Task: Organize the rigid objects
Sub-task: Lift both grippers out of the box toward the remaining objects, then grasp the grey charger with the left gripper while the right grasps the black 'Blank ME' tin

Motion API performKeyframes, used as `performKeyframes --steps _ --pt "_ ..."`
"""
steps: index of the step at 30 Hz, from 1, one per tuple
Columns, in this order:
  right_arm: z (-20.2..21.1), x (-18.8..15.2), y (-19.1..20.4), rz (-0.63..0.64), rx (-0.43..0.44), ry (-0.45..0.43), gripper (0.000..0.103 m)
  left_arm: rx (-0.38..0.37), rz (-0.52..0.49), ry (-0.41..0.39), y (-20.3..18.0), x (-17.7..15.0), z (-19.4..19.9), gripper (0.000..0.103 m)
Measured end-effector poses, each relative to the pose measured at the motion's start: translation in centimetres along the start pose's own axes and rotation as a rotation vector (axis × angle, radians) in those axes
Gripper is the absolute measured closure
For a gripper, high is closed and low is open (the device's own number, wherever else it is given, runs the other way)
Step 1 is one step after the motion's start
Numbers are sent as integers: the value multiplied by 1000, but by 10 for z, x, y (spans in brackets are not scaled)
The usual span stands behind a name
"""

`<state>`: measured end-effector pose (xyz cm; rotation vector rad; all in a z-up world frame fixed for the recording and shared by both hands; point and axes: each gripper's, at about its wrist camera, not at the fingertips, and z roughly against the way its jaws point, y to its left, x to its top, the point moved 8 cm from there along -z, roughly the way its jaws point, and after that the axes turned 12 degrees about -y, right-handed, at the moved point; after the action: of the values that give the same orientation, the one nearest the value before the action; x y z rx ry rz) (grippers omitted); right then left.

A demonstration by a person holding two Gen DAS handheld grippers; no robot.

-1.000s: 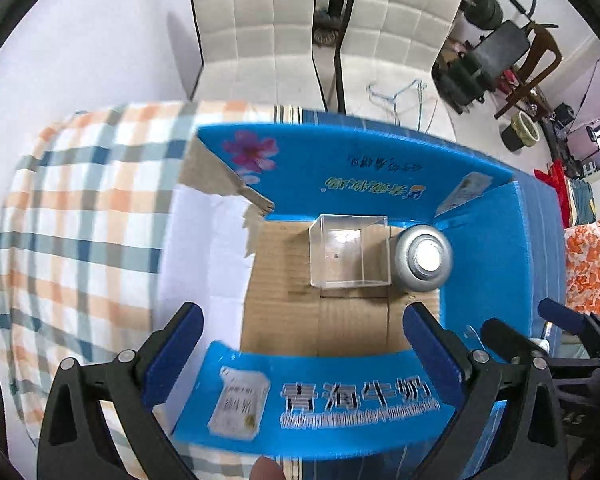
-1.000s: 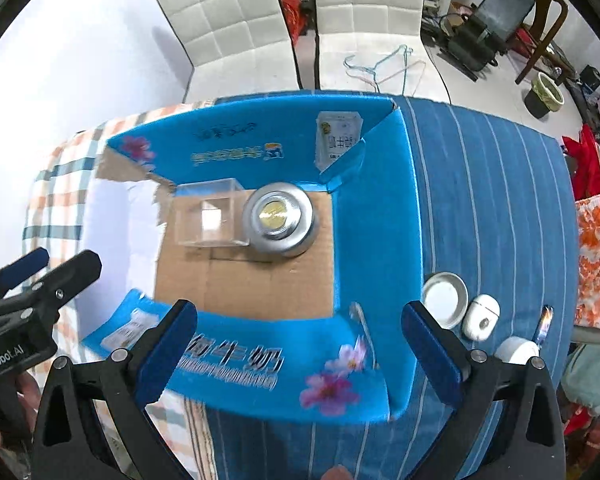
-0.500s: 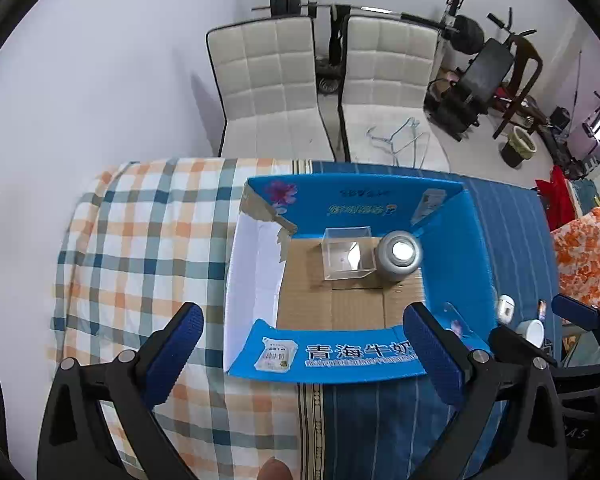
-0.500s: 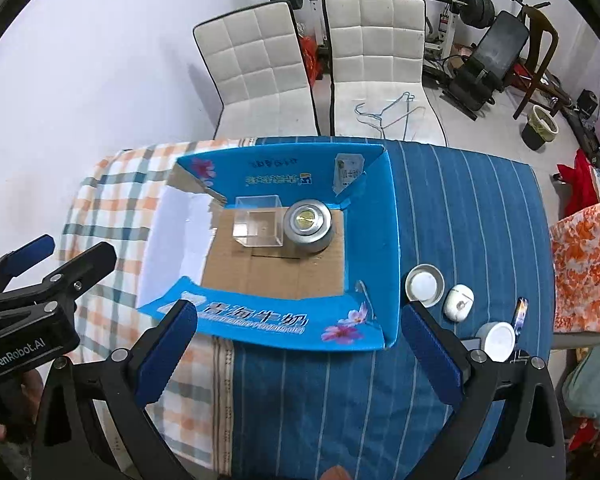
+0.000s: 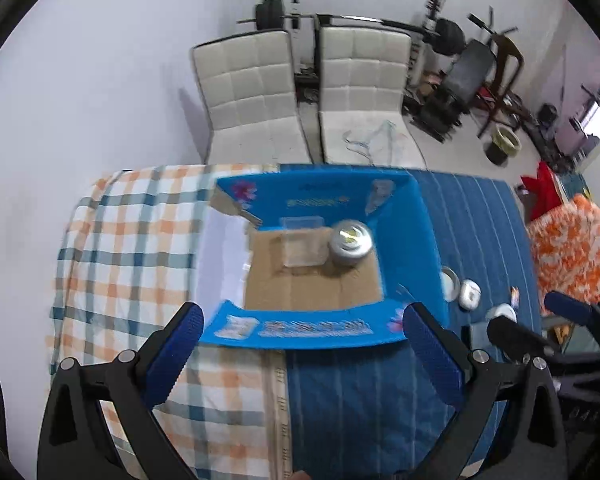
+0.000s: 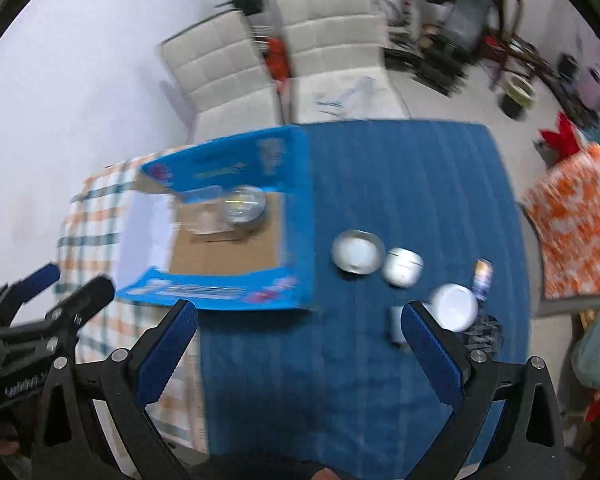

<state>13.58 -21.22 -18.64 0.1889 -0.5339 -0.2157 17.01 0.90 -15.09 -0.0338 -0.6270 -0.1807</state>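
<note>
1. Both claws hang high over the worktop point(image 5: 380, 400), each spread wide and holding nothing: the left claw point(image 5: 300, 344) is centred on the near wall of the blue carton point(image 5: 312, 328), while the right claw point(image 6: 300, 344) faces the bare blue striped cloth point(image 6: 400, 184).

2. Inside the carton, a clear plastic box point(image 5: 302, 242) and a silver round tin point(image 5: 350, 240) stand touching, side by side on the cardboard floor towards 12 o'clock.

3. Waiting outside the carton, at about 2 o'clock from the right claw, are a shallow white dish point(image 6: 358, 250), a white lidded pot point(image 6: 402, 266), a white round lid point(image 6: 454, 306) and a small printed tube point(image 6: 482, 274), packed close together; motion blur hides finer detail.

4. These loose pieces look hard, light and smooth, so likely to skid under a pinch. The dish is best taken across its rim, the pot across its sides.

5. By this showing, two items are packed and at least four remain.
</note>
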Motion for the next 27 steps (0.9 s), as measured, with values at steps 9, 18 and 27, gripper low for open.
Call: performKeyframes --steps 9,18,27 --pt "-44 -43 -189 -245 -192 99 0 -124 -98 162 -147 -57 -55 1" --pt "-110 -116 -291 -470 -244 254 9 -170 -196 318 -263 -127 -129 1" --pt "-133 -135 -314 -481 -243 282 9 -112 -298 477 -308 -175 -208 0"
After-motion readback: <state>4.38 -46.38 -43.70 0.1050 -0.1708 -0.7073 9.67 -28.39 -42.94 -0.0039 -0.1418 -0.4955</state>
